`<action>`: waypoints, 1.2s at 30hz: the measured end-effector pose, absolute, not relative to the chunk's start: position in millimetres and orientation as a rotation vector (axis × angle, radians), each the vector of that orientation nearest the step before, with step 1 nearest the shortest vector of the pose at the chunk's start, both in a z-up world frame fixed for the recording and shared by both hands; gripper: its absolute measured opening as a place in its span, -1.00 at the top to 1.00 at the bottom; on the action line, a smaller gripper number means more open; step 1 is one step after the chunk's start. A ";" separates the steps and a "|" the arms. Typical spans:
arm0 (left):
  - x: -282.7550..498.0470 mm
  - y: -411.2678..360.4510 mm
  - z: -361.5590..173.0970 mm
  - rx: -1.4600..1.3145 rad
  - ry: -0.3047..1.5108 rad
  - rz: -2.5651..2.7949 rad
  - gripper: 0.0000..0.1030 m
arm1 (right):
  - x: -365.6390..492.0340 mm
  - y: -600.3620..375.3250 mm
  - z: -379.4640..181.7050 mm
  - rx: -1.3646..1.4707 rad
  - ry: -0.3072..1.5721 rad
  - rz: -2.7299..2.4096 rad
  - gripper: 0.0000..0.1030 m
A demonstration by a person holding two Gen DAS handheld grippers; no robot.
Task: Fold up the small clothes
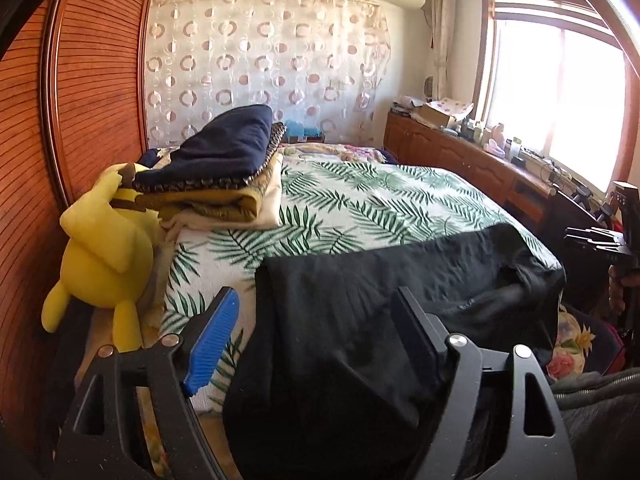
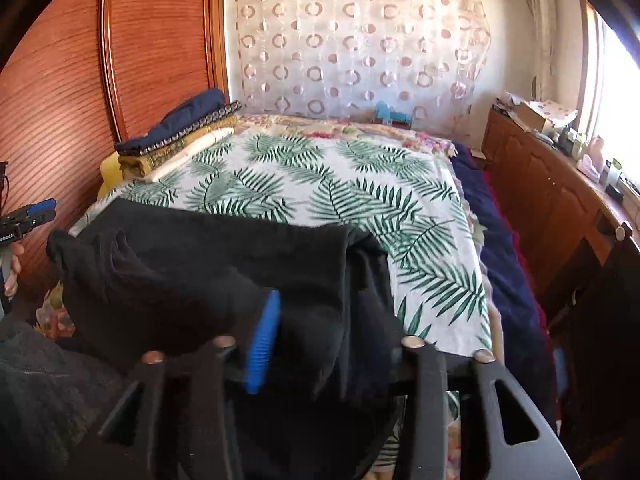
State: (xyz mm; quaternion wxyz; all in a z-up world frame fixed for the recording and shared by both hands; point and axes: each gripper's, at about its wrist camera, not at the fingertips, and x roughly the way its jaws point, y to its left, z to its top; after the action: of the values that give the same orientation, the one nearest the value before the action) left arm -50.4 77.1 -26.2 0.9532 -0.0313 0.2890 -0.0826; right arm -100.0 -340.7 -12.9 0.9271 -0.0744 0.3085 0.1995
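A black garment (image 1: 400, 272) lies spread across the near end of the bed, over the fern-print cover (image 1: 360, 200). My left gripper (image 1: 316, 300) stands wide open over the garment's left part, its blue pad (image 1: 212, 340) clear of the cloth's edge. In the right wrist view the same black garment (image 2: 200, 264) is bunched in front of my right gripper (image 2: 332, 312). Those jaws stand apart with cloth lying loosely between them, and the cloth hides the right fingertip. Each gripper also shows at the edge of the other's view, the right gripper (image 1: 600, 240) and the left gripper (image 2: 32, 216).
A stack of folded clothes (image 1: 228, 160) sits at the bed's far left, beside a yellow plush toy (image 1: 104, 256). A wooden wardrobe (image 1: 80, 80) lines the left side. A low wooden cabinet (image 2: 540, 184) with clutter runs under the window on the right. A grey sleeve (image 2: 40, 380) is at the near edge.
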 end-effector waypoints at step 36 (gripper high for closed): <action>62.2 90.6 -77.3 -0.048 0.778 -0.068 -0.53 | 52.5 -325.3 -83.0 -0.146 0.827 0.368 -0.61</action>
State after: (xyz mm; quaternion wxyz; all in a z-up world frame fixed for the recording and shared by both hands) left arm 62.2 90.6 -77.3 0.9244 -0.0233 0.3793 -0.0331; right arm 52.5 -325.3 -83.0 0.8968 -0.0702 0.3992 0.1774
